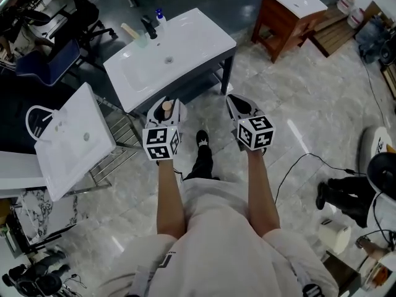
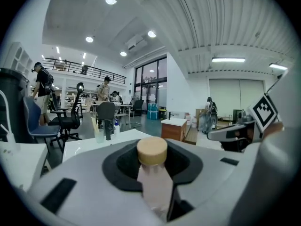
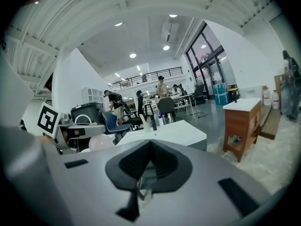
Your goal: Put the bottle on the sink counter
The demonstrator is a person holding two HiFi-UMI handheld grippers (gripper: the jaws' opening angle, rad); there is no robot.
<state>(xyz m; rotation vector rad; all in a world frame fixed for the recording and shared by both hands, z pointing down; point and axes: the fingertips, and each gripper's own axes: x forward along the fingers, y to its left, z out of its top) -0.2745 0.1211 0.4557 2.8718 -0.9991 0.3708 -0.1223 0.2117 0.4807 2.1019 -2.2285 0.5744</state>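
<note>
a: in the left tool [image 1: 166, 107], is that the bottle [image 2: 154, 178]?
b: yes, the pads are closed on its pale body and the tan cap sticks up past them. its base is hidden down inside the tool. in the head view only the cap shows.
a: and the worktop [image 1: 204, 42]?
b: ahead of both tools, well apart from the bottle. the small things by the faucet [image 1: 149, 27] are too tiny to name.
a: right tool [image 3: 150, 145]?
b: jaws together, nothing between them.
</note>
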